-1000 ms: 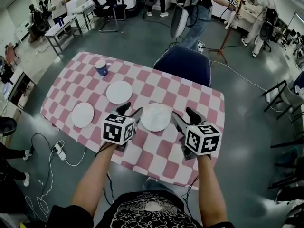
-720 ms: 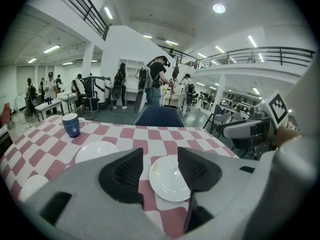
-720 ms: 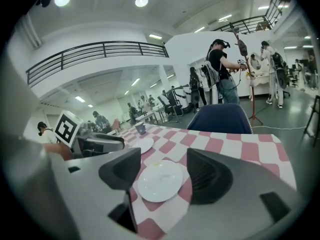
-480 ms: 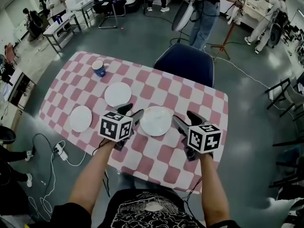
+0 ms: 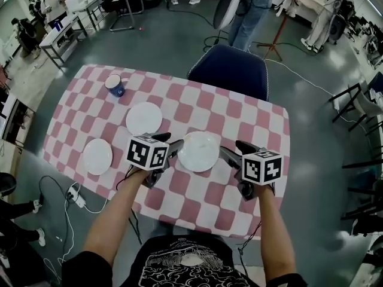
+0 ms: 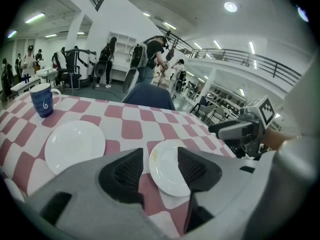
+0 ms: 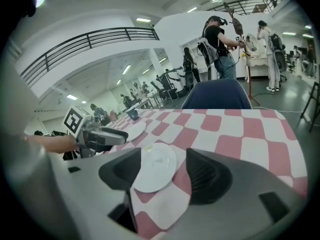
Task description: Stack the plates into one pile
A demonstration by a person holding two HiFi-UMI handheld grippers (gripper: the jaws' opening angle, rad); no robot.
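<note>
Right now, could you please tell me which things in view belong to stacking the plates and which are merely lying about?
For the job:
- centre plate, between the left claw and right claw, both open
- far plate
- left plate

Lying about:
- blue mug
- blue chair

3 round white plates (image 5: 199, 151) (image 5: 143, 118) (image 5: 97, 156) lie flat and well apart on the checked tablecloth (image 5: 197, 190).
</note>
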